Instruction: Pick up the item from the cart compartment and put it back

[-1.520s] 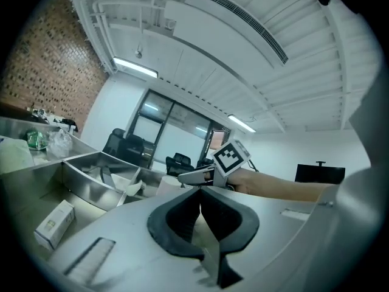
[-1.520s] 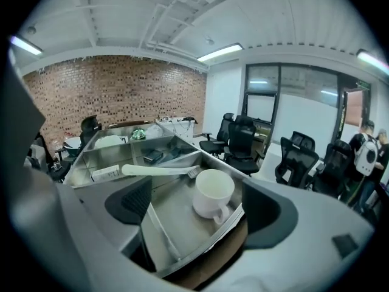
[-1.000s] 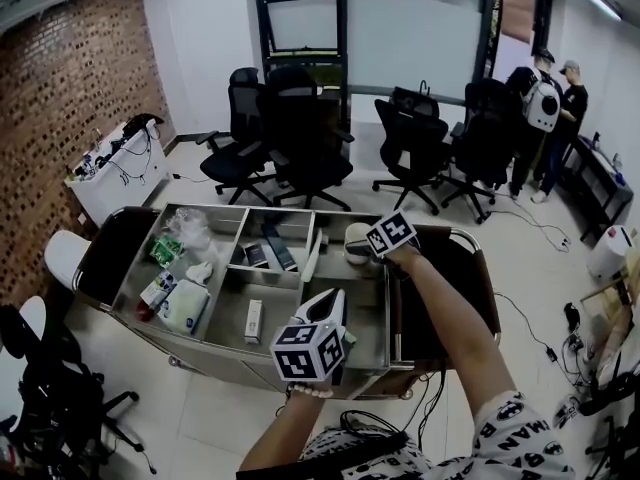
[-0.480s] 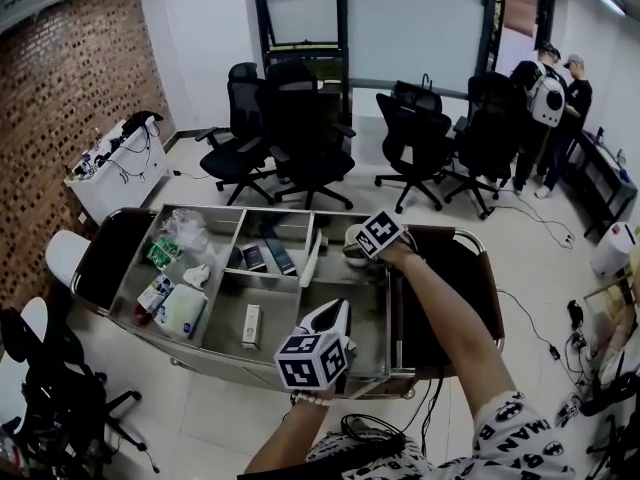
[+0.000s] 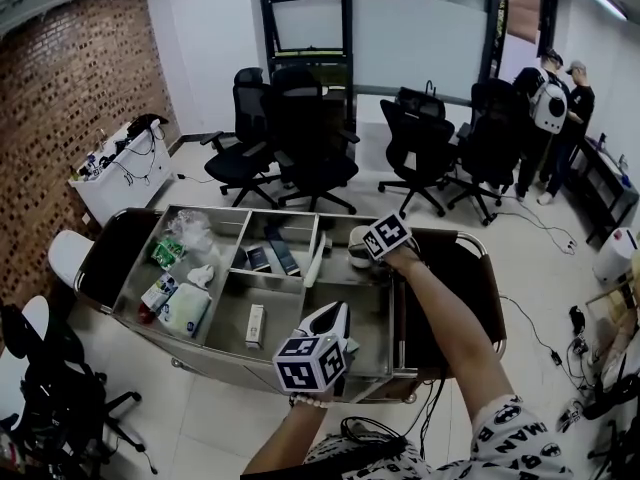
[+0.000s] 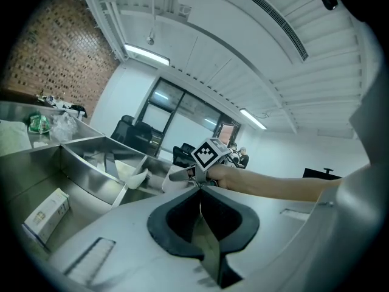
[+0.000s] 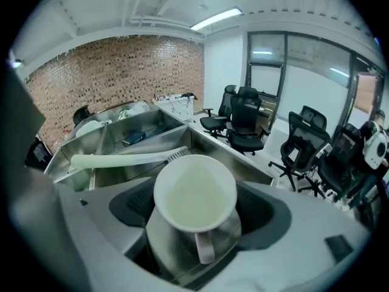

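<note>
Right tool [image 7: 196,216] jaws just closing in – wide apart, white mug [image 7: 194,190] between them – not clamped.

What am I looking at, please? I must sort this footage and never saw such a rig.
No robot here: a person holds a two-jaw tool in each hand; the marker cubes belong to them. The wide picture comes from a camera on the person's head, looking down at a steel cart with compartments. The other two come from cameras riding on the tools. In the cart lie a small box, a white pack, a white-handled brush and a white mug. The left tool is shut and empty. The right tool has just been closing its jaws with the mug between them; they seem not to press it yet.
</note>
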Available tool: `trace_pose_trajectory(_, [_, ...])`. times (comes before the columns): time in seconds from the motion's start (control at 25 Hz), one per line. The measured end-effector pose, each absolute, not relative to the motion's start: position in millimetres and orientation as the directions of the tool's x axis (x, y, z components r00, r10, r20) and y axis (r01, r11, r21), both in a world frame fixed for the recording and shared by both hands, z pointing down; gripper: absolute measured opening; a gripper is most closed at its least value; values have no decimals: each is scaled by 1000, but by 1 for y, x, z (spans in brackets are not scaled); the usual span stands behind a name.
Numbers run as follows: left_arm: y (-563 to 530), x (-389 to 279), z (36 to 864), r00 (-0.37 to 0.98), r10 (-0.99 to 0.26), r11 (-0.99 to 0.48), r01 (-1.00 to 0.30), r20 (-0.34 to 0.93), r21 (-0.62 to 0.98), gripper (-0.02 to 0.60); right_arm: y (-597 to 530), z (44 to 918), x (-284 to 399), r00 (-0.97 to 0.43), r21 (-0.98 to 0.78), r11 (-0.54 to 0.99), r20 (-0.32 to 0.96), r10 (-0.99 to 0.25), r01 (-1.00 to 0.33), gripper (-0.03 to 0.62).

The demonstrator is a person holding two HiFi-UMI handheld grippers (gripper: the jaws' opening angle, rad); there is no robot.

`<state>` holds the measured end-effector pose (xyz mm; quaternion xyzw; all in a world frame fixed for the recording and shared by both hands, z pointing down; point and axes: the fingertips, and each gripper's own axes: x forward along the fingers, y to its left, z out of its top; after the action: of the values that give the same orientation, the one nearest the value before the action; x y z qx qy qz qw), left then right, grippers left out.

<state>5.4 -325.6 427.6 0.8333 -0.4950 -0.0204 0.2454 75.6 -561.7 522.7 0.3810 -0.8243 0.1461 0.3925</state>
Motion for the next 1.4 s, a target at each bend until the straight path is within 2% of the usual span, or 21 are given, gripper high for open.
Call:
trace_pose_trajectory(0.28, [-318,-4,423,510,-843,-407,-812,170,419,3,-540,455,77,-420,162,655,650,-634,-739,415])
trace_pose_trajectory(0.68, [-276,-21,427,555,-827,-499,-799,90,336,-3,-443,381,89,-463,196,618,503,-730,-761,414])
trace_pose_trajectory(1.16, [-207,-32,445,580,-810,-526,-783,87,332,-3,-293,389,105,-412,239,546,439,-798,-803,414])
trace_pose_trajectory(1.4, [-189,-30,449,532,-840,-497,-834,111,239,-2,-230,395,115,-440,216,533,363,-822,-818,413])
